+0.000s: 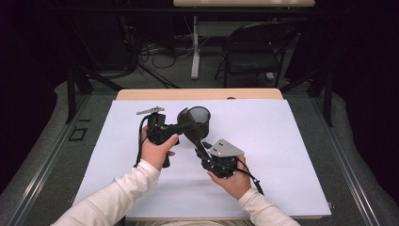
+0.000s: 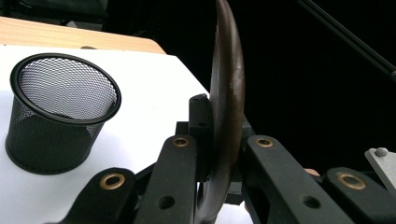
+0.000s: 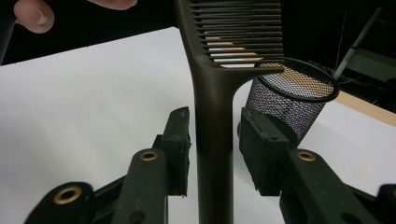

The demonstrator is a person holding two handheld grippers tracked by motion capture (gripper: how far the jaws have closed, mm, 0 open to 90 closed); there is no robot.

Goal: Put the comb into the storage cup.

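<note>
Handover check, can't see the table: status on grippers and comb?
Left gripper clamped on comb. Right gripper open around handle, pads clear. Mesh cup just beyond.

A wooden table [image 1: 200, 93] is seen covered by a white sheet [image 1: 263, 155], with a strip of bare wood left showing at its far edge. The table is set on a grey floor [image 1: 37, 155], where metal rails [image 1: 44, 162] are laid along both sides. Beyond it, a black folding chair [image 1: 254, 49] is placed beside the white leg [image 1: 195, 47] of a second table [image 1: 243, 3], whose pale top is cut off by the upper edge. Loose cables [image 1: 155, 54] are piled on the floor near that leg. The surroundings are hung in black, and light is cast mainly on the sheet.
</note>
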